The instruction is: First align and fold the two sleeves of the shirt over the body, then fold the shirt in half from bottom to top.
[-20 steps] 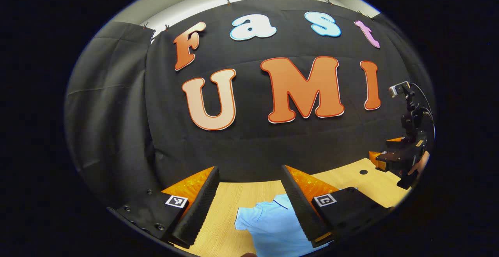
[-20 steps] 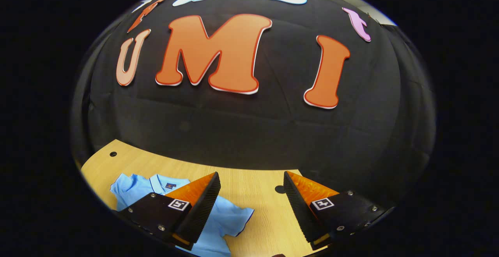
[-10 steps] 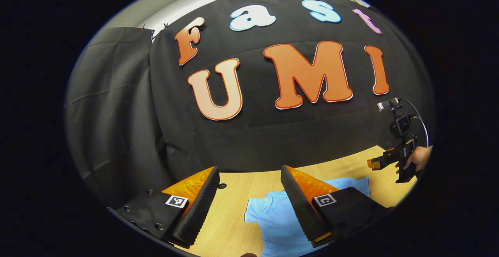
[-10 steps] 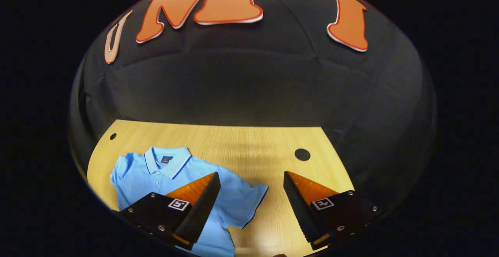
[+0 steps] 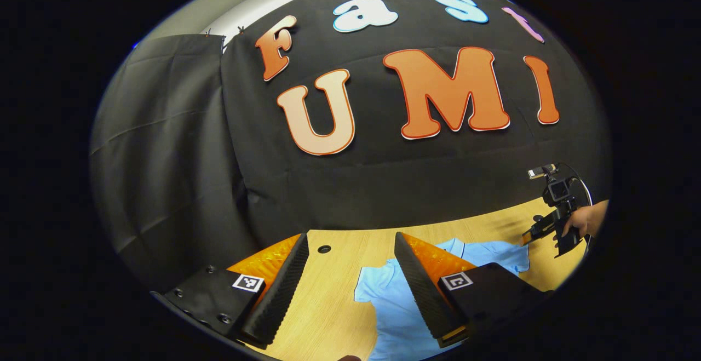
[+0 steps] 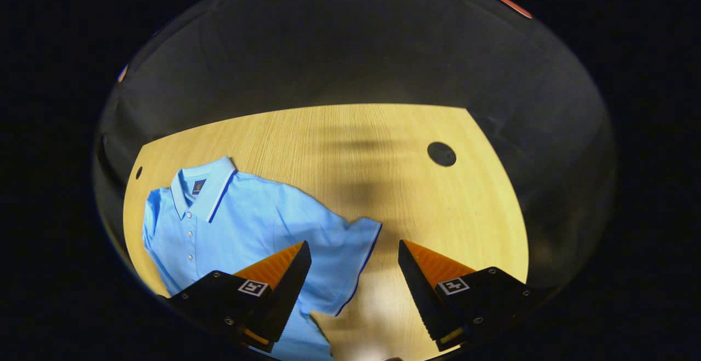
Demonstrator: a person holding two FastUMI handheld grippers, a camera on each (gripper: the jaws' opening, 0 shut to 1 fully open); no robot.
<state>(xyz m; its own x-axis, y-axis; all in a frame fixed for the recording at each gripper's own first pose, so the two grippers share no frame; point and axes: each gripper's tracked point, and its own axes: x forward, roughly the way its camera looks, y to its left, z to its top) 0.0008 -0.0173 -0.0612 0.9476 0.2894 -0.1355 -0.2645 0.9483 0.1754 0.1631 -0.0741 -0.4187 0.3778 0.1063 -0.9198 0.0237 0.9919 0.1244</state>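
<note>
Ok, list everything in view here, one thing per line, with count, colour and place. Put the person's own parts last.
shirt: one, light blue polo with a dark-trimmed collar, lying flat and unfolded on the table, both sleeves spread out.
table: one, light wood grain, under the shirt.
table holes: two round dark ones, one near each far corner of the table in the right gripper view.
booth wall: black cloth, behind the table.
right tool: one, open, above the shirt's sleeve edge; also seen far off in the left gripper view.
left tool: one, open, above the table by the shirt's other sleeve.
hand: one, holding the right tool.
</note>
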